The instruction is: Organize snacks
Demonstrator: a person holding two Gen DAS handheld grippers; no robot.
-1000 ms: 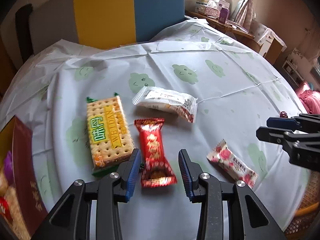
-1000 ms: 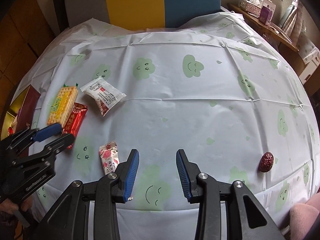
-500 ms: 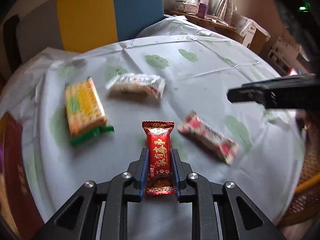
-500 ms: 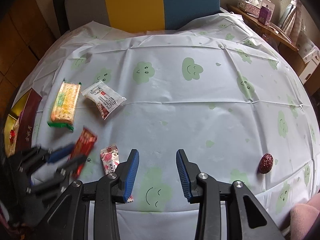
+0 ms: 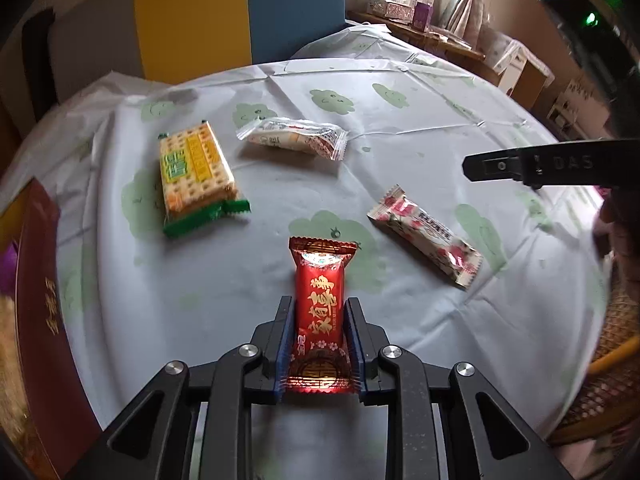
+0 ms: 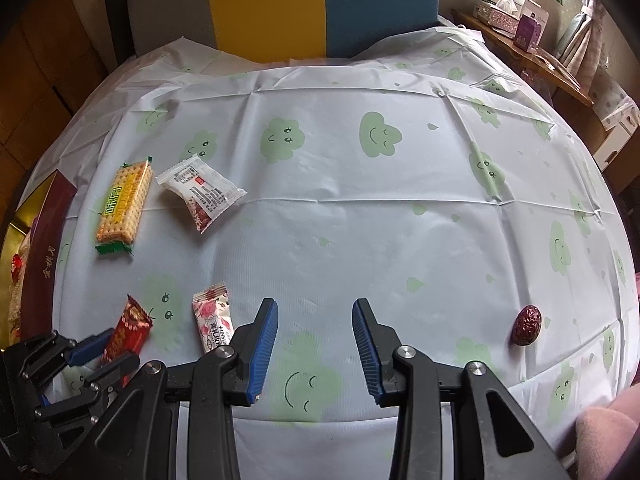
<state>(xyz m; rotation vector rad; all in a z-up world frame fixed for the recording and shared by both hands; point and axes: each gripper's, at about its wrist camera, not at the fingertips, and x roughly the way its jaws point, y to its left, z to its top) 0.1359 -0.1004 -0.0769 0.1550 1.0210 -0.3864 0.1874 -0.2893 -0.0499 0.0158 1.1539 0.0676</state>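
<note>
My left gripper (image 5: 319, 308) is shut on a red candy packet (image 5: 320, 304) and holds it above the table; it also shows in the right wrist view (image 6: 128, 330). A yellow cracker pack (image 5: 194, 176) (image 6: 124, 206), a white clear-wrapped snack (image 5: 294, 138) (image 6: 202, 190) and a pink flowered candy bar (image 5: 424, 234) (image 6: 212, 322) lie on the tablecloth. A red date (image 6: 527, 325) lies at the right edge. My right gripper (image 6: 314, 312) is open and empty above the cloth, right of the pink bar.
A dark red gift box (image 5: 38, 280) (image 6: 44, 248) holding snacks stands at the left table edge. The round table carries a white cloth with green clouds (image 6: 360, 200). A yellow and blue chair back (image 6: 320, 8) stands behind. A wooden sideboard (image 6: 532, 52) is at the back right.
My left gripper shut on the red candy packet and lifted it back toward the near edge. The right gripper has stayed still and open.
</note>
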